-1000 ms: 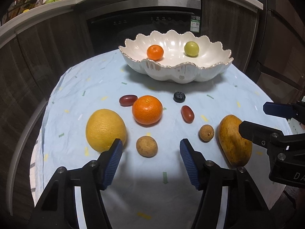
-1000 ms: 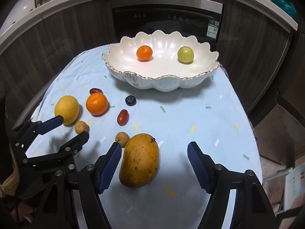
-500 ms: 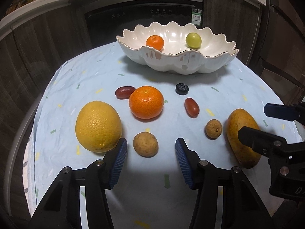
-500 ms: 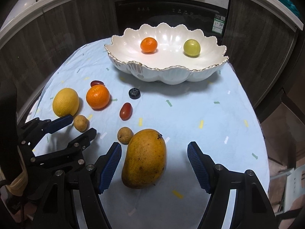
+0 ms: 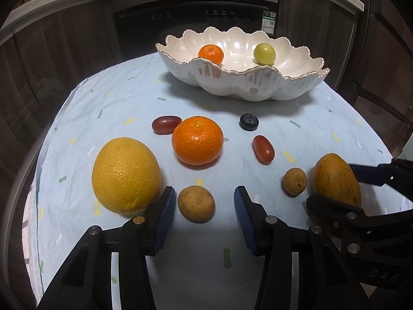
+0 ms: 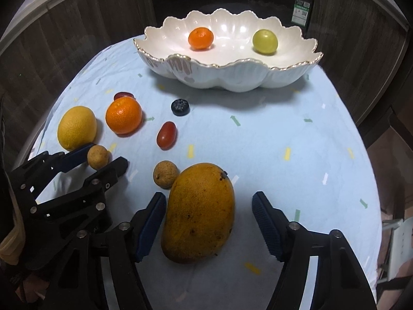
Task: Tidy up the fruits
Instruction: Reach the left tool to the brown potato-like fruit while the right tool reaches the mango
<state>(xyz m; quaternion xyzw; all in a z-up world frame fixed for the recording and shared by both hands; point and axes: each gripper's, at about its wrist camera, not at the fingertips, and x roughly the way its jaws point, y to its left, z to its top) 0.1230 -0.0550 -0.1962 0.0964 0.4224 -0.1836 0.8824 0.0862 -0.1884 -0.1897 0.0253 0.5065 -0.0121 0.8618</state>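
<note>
On the pale blue cloth, a small round brown fruit (image 5: pixel 196 204) lies between the fingers of my left gripper (image 5: pixel 204 195). Its jaws are closing, and neither pad presses on the fruit. A large yellow-orange mango (image 6: pixel 201 211) lies between the fingers of my right gripper (image 6: pixel 209 199). These jaws are closing too: the left pad is close beside the skin and the right pad stands apart. The right wrist view shows my left gripper (image 6: pixel 103 155) around the brown fruit (image 6: pixel 97 157). A white scalloped bowl (image 5: pixel 258 87) at the far side holds a mandarin (image 5: pixel 211 53) and a green fruit (image 5: pixel 264 53).
A big yellow citrus (image 5: pixel 126 174) sits just left of my left gripper. Beyond are an orange mandarin (image 5: pixel 197 143), two red oval fruits (image 5: pixel 165 124) (image 5: pixel 263 149) and a dark berry (image 5: pixel 249 121). A second small brown fruit (image 5: pixel 294 181) lies beside the mango (image 5: pixel 335 178). Dark cabinets ring the table.
Both grippers have come lower and closer to their fruits, which look larger now. Both pairs of jaws have narrowed around the small brown fruit and the mango.
</note>
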